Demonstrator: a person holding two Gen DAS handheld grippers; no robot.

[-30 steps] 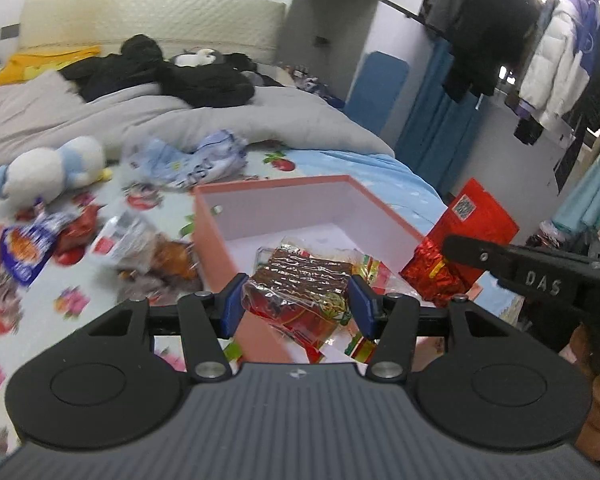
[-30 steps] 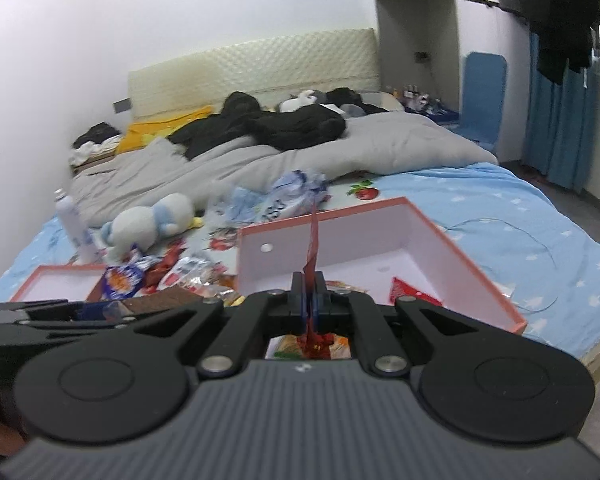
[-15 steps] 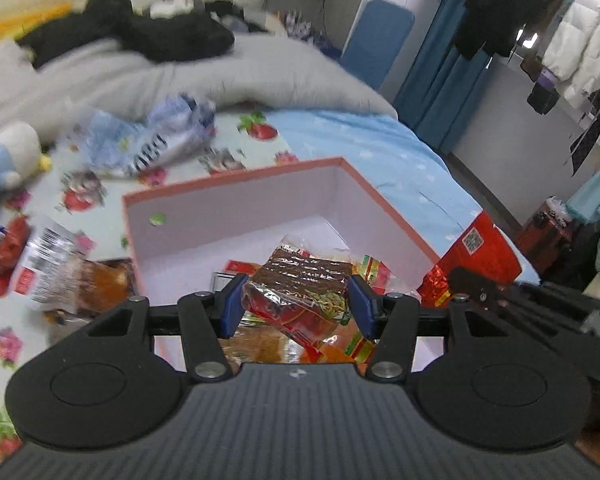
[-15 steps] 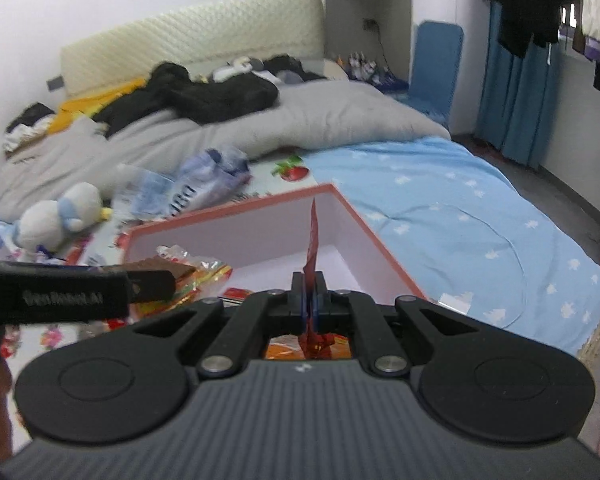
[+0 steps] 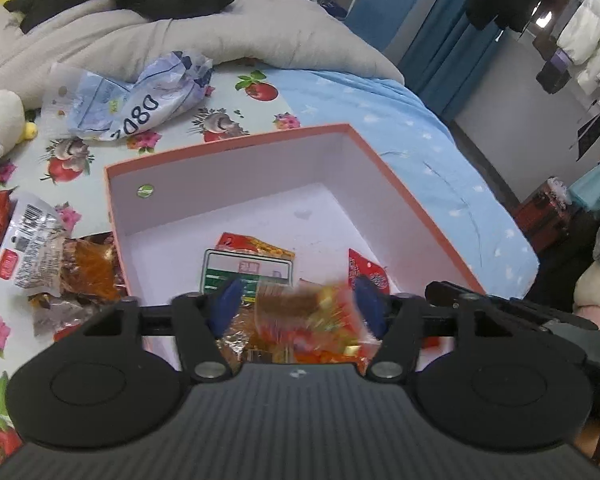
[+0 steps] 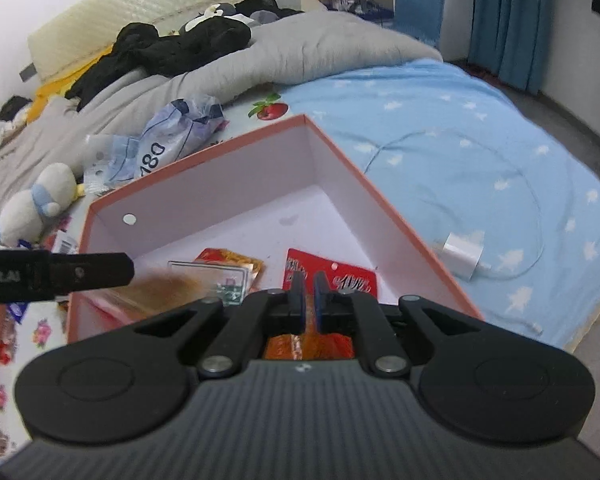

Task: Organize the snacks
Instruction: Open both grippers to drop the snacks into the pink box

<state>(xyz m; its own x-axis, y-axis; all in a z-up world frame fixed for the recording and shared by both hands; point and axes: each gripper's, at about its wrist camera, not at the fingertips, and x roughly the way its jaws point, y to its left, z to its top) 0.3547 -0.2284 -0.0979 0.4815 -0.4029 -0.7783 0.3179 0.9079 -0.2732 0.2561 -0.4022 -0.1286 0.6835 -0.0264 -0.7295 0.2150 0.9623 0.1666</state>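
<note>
Over the box (image 5: 404, 196), both jaws have just been opening; crumpled bag (image 5: 140, 100) reads "080"

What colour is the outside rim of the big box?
Salmon pink on the box rim, white inside; the right wrist view shows it best.

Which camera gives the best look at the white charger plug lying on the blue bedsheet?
The right wrist view: the white charger plug lies in clear sight on the blue bedsheet, just outside the pink box. The left wrist view does not show it.
</note>
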